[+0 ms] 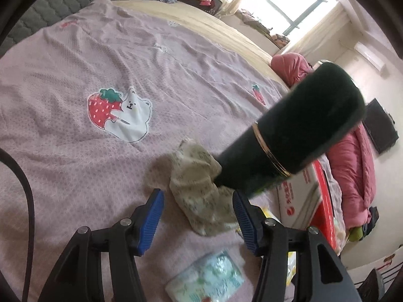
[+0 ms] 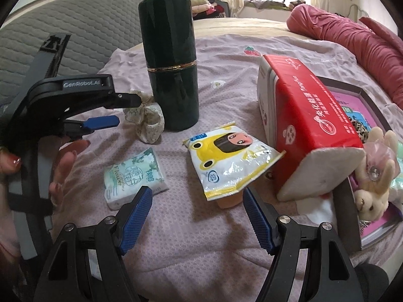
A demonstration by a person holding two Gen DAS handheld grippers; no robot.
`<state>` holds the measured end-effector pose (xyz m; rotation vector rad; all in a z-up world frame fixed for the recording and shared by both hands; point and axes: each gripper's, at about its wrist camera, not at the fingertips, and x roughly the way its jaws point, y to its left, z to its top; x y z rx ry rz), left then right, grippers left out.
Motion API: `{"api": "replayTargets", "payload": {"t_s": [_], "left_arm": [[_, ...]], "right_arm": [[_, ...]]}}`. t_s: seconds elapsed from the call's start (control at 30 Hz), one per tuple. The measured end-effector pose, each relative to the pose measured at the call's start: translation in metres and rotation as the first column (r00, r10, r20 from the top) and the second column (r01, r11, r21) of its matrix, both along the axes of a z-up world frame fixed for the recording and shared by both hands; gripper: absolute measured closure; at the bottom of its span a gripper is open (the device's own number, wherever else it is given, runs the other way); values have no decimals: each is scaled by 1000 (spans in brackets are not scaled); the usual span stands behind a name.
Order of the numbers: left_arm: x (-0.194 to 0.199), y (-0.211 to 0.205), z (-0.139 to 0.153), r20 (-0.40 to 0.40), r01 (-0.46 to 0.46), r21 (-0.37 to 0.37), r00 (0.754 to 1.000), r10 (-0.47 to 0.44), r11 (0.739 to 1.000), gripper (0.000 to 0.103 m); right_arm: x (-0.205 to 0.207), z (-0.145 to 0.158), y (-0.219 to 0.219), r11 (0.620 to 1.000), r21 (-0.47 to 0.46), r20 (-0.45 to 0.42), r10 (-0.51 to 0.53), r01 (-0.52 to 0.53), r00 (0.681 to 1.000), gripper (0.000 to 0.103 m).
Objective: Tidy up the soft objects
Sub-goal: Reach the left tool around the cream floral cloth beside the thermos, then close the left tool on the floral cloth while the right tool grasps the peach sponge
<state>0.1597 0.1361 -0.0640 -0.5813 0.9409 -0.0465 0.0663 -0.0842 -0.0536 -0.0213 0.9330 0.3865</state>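
R gripper (image 2: 197, 217) nearest the lens, jaws wide apart, nothing between them, hovering above pink bedspread (image 2: 176, 256). Just ahead of its L finger: small tissue pack (image 2: 133, 177), green/white floral print, flat on the spread. Ahead of its R finger: yellow/white cartoon pouch (image 2: 233, 158), crinkled, its far edge near the red tissue pack (image 2: 309, 130), which leans tilted w/ one end on the rim of an open box (image 2: 350, 201). Beige plush toy (image 2: 372, 183) sits in that box, touching the tissue pack's near end. L gripper (image 1: 197, 222) also spread wide, holding nothing; person's hand (image 2: 63, 168) w/ red nails on its grip in R wrist view. Floral fabric scrunchie (image 1: 199, 186) lies on the spread directly ahead of and between L fingers, not touched by either pad. Scrunchie rests against base of dark green cylindrical container (image 2: 171, 60), upright, gold band at mid-height. Farther back: strawberry-and-bear print (image 1: 118, 113) on spread, red quilt (image 2: 352, 40) bundled along far R edge, grey quilted headboard (image 2: 83, 25) at L, window (image 1: 294, 5) beyond.
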Motion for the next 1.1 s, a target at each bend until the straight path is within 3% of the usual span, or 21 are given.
{"api": "replayTargets", "payload": {"t_s": [0.37,0.67,0.9,1.1], "left_arm": [[33,14,-29,-43,-42,-82,998,39,996,47],[48,12,-45,-67,-26,-137,998,17,990,69],[42,14,-49,-75,-27,-139,997,17,990,81],[37,11,-50,-66,-8,-140,998,-1,990,87]], "right_arm": [[12,-17,7,997,-60,19,-41,42,999,28],[25,-33,-4,993,-60,-20,-107,106,994,28],[25,-34,-7,993,-54,-6,-107,107,994,56],[26,-31,-13,996,-17,-21,-93,93,995,59]]}}
